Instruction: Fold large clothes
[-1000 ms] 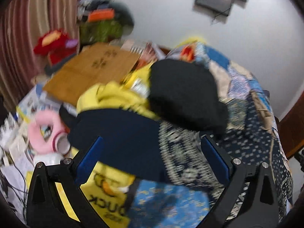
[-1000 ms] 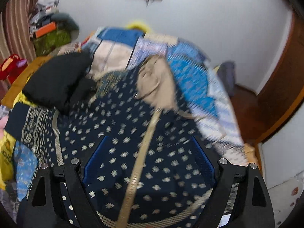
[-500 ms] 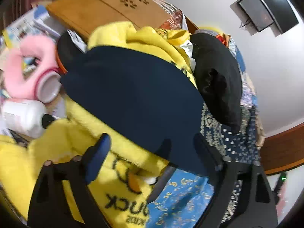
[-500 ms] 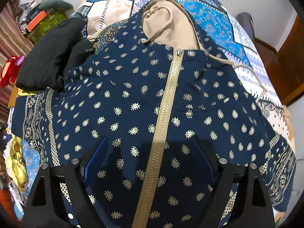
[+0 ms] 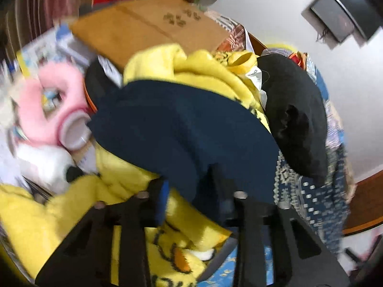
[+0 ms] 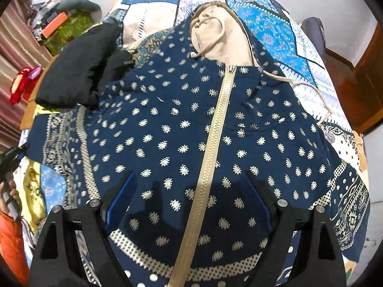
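Hoodie (image 6: pixel 182 138) lies zipped, front up, on the bed (image 6: pixel 282 33); my left gripper (image 5: pixel 191 191) has its fingers nipped on the plain navy sleeve edge (image 5: pixel 182 131) over a yellow blanket (image 5: pixel 115 181) | right gripper (image 6: pixel 189 198) fingers wide apart above the hem, holding nothing

hoodie (image 6: pixel 191 129): spread flat on the bed (image 6: pixel 282 31)
black garment (image 6: pixel 79 71): left of the hoodie, touching its sleeve
hood (image 6: pixel 222 38): at the hoodie's far end
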Motion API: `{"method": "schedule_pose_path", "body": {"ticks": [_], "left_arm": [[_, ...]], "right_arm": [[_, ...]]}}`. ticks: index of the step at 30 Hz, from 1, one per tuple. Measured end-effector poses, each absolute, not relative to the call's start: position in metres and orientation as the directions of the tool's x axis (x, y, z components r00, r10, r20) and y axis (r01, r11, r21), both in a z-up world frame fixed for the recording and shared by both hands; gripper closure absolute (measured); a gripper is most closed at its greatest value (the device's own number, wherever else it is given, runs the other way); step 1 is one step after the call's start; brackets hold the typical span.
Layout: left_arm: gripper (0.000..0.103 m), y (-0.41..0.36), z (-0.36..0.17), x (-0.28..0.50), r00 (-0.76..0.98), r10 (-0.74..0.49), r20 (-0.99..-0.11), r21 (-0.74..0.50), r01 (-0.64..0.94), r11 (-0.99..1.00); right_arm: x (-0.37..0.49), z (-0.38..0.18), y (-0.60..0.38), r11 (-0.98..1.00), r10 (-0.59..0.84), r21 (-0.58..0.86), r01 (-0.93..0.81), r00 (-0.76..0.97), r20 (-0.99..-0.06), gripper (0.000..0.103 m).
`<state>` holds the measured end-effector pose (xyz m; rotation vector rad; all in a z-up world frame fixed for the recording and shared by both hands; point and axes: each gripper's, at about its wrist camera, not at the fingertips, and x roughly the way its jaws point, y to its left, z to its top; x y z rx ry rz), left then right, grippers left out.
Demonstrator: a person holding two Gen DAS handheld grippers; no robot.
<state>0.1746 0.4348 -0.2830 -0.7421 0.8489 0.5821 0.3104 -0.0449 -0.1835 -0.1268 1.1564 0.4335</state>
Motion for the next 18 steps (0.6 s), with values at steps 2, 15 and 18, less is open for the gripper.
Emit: {"method": "schedule_pose_path", "body": {"ticks": [2,15,18], "left_arm": [[0.091,0.426,-0.268,0.180,0.513,0.225,-0.828,-0.264,-0.712,0.651],[0.101,0.342,-0.113,0.224,0.731,0.290,-0.618,-0.175,-0.488,0.855],[0.101,0.303,-0.083,0.241,0.790,0.231,-0.568,-0.174,-0.389,0.905]], "right_arm": [[0.309,-0.178,-0.049,0.915,0.264,0.125,-0.383,0.335,-0.905,0.018],[0.300,-0.140,-0.086,0.929,0.287,0.135,-0.344,0.443,-0.849,0.018],[0.298,-0.132,-0.095,0.931,0.287,0.125,-0.344,0.475,-0.832,0.018]]}}
